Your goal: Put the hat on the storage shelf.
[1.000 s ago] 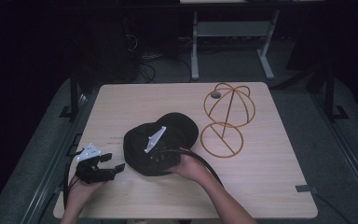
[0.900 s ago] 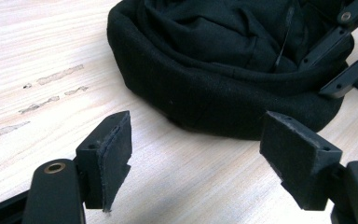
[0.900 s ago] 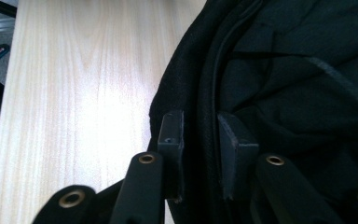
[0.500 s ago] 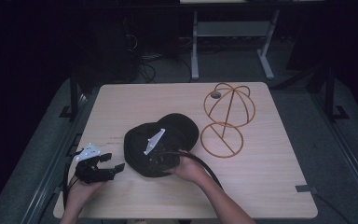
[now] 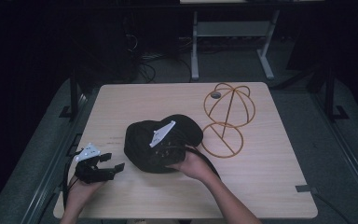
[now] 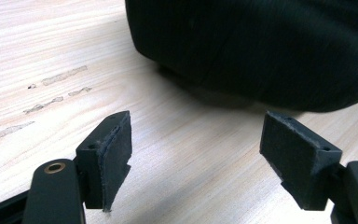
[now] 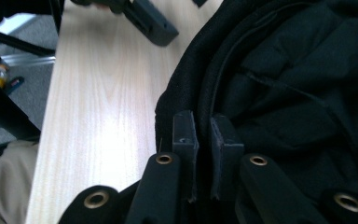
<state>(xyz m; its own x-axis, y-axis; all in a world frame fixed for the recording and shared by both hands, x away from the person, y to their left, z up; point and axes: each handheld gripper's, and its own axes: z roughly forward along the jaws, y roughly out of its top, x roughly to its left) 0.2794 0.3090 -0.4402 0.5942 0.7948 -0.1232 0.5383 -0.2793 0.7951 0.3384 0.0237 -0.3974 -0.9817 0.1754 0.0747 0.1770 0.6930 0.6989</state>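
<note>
Black fabric is what I have in the right gripper [image 7: 200, 135]: its jaws are pinched together on the rim of the black cap [image 5: 161, 142], with only the thickness of the cloth edge between the pads, and the crown's inner lining bunches up to one side of them in the right gripper view. Compared with a second ago almost nothing on the table has shifted. The cap sits in the same spot near the middle of the wooden table [image 5: 265, 172], just beside the round base of the wire hat stand [image 5: 226, 119], and my right hand [image 5: 193, 165] has crept only slightly in along the near edge of the cap. I read that as the grip having settled rather than a lift having begun. The left gripper [image 5: 103, 169] has not moved either; it hovers low over the tabletop at the near-left, its jaws wide apart and holding nothing, with the cap's dark side [image 6: 261, 46] close ahead of them but not between them. So the cap is secured on one side only and is flat on the table. My judgement is that the next useful move is to bring the left gripper forward onto the opposite part of the rim, so the cap can be raised evenly and carried to the stand's domed frame; lifting from one side alone risks the soft crown folding or sagging.
</note>
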